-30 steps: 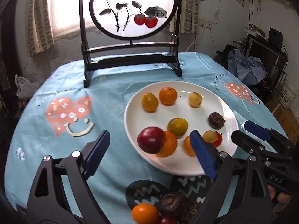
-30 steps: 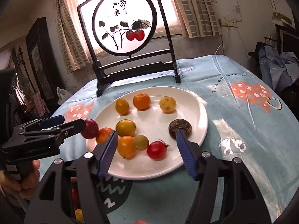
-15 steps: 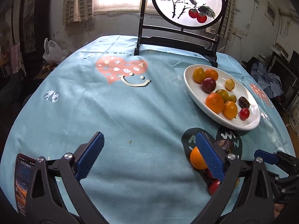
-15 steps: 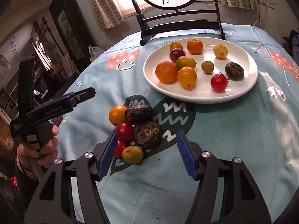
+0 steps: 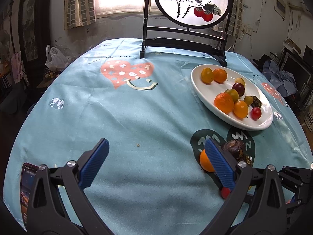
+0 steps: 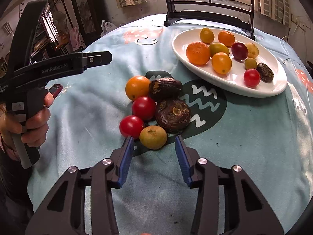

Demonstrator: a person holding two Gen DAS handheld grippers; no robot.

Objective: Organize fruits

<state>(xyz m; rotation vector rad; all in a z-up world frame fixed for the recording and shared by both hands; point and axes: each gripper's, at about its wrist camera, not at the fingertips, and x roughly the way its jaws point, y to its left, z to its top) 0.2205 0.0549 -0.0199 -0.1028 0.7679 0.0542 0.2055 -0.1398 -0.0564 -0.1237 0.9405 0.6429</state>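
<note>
Six loose fruits cluster on tabletop point(image 6: 254, 137) just ahead of right gripper point(image 6: 154, 146), fingers moderately apart, empty; yellow-green fruit point(image 6: 153, 137) nearest, between fingertips. Left gripper point(image 5: 154, 154) fingers wide, empty. Plate point(image 6: 225, 80) lies beyond cluster.

"GenRobot.AI" in pale letters along side of black handheld left gripper point(image 6: 97, 59), right wrist view; smaller white print lower on same body, cut off, unreadable. Black brush-written Chinese characters at top of round white painted screen in black wooden stand point(image 5: 192, 2), left wrist view, partly cropped. Dark curved lettering on light blue printed tablecloth point(image 5: 117, 56) above pink heart: "wor" legible, rest unclear. Phone screen text too small.
</note>
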